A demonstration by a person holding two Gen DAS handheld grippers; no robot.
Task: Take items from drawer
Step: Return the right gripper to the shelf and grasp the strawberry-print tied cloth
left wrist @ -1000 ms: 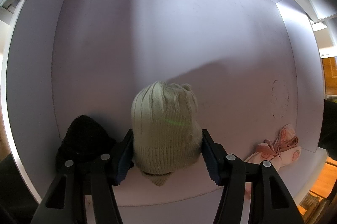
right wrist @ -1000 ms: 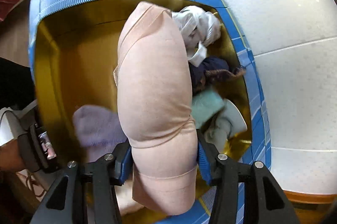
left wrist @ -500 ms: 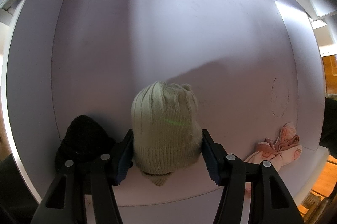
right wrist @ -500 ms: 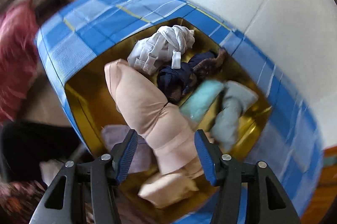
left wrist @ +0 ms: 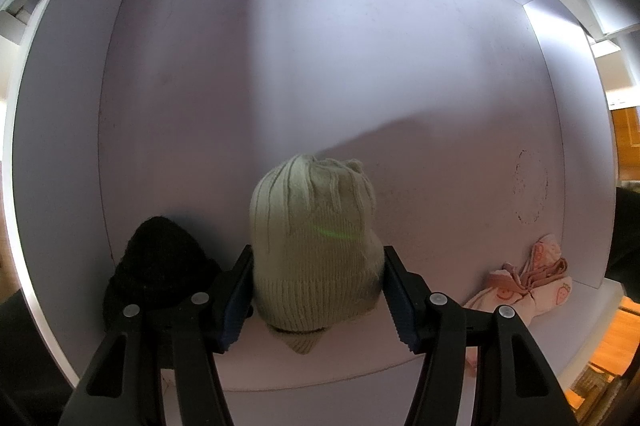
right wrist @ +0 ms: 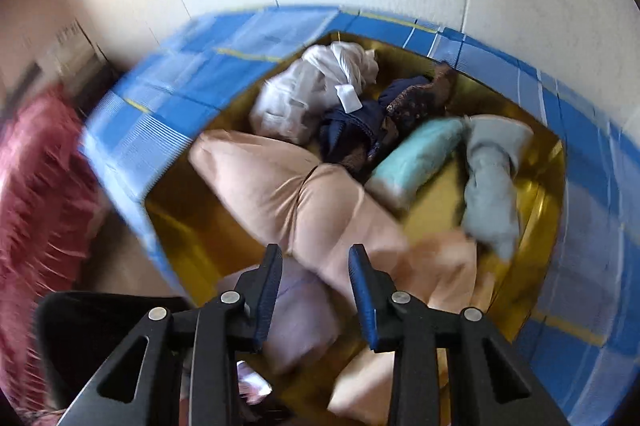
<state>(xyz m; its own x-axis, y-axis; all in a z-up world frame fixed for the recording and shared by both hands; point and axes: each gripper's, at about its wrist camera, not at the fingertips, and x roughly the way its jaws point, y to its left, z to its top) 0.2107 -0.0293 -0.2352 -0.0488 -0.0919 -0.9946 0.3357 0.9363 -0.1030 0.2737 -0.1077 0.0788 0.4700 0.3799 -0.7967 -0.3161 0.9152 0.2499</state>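
My left gripper [left wrist: 316,254] points down into a white drawer [left wrist: 320,66] and is shut on a pale green knit beanie [left wrist: 312,218], a pad pressing each side. A black knit hat [left wrist: 156,266] lies just left of it. A pink patterned cloth [left wrist: 528,282] lies in the drawer's near right corner. In the right wrist view my right gripper [right wrist: 316,258] hovers over a blue checked bag [right wrist: 200,66] with a gold lining. Its jaws are closing with nothing between them. The peach cloth [right wrist: 280,178] lies loose in the bag below the fingertips.
The bag also holds a white garment [right wrist: 320,86], a navy one [right wrist: 360,122], a teal piece [right wrist: 416,154], a grey-blue piece [right wrist: 492,186] and a lilac cloth [right wrist: 300,314]. Red fabric [right wrist: 36,186] lies left of the bag. A white panelled wall stands behind.
My right gripper let go of the peach cloth, which dropped into the bag. The gripper rolled, drew back and its jaws narrowed. The left gripper and beanie have not moved.
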